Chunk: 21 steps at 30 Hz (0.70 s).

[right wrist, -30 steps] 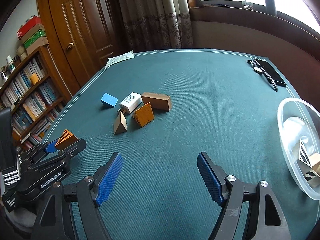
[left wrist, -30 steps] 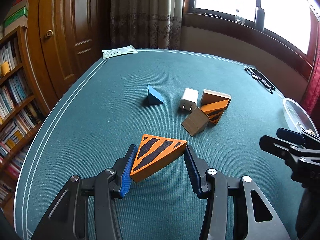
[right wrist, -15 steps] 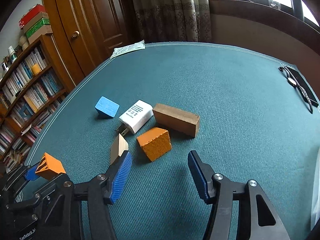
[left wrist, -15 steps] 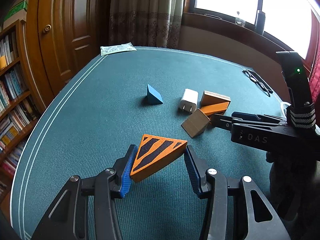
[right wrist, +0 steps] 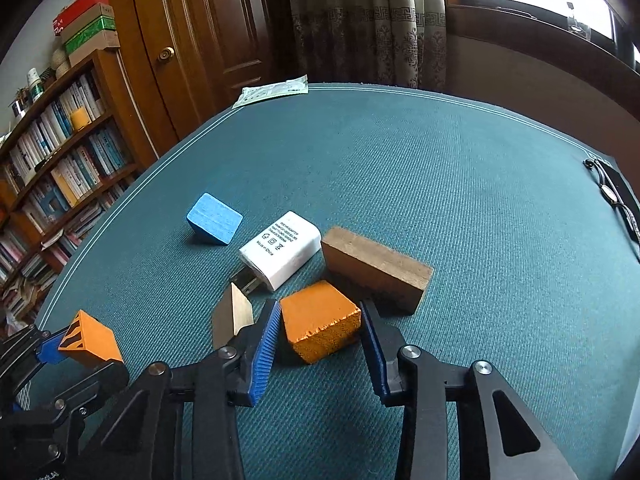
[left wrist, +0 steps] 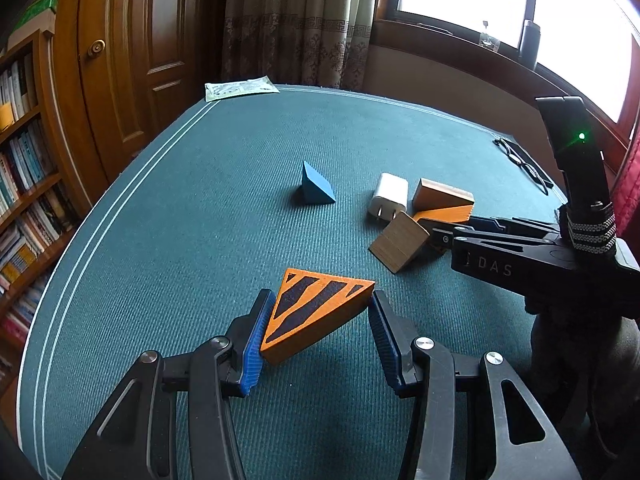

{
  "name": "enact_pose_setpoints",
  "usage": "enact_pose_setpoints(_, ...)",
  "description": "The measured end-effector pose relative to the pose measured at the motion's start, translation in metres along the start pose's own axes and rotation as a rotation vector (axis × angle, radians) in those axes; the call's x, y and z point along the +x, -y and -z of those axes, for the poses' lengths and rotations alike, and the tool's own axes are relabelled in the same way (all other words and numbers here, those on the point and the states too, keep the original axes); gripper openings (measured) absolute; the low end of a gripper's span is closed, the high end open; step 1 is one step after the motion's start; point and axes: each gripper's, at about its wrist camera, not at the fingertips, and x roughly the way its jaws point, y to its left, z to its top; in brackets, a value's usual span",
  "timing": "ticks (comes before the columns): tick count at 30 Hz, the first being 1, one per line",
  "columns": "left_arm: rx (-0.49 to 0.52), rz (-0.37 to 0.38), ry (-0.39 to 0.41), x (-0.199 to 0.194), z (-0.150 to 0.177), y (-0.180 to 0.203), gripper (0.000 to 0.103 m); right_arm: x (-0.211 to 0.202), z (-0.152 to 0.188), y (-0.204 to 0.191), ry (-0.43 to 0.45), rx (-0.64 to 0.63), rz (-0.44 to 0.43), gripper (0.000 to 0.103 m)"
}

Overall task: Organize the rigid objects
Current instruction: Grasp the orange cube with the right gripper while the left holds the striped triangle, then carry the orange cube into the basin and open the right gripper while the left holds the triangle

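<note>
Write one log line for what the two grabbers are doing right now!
left gripper: holds striped orange wedge | right gripper: closing around orange block | table: blue wedge, white charger

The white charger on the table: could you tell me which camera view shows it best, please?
The right wrist view shows the white charger best: close up, with its printed label and metal prongs readable. The left wrist view shows the same charger farther off, smaller, label hidden, beside the wooden blocks.

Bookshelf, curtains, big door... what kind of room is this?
Probably a home study or living room: a wooden bookshelf packed with books, a panelled wooden door, patterned curtains by a window, and a green-covered table.
</note>
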Motion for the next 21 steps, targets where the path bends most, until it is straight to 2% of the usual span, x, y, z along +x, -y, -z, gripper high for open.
enact_pose_setpoints(9,0.001,-0.002,0.006,-0.002,0.0,0.0,0.049,-0.012,0.007,-0.001,-0.007,0.012,-0.004,0.04)
enact_pose_setpoints(21,0.023,0.009,0.019,-0.009,0.001,0.013,0.049,-0.059,0.032,0.018,0.047,0.117,-0.023,0.04)
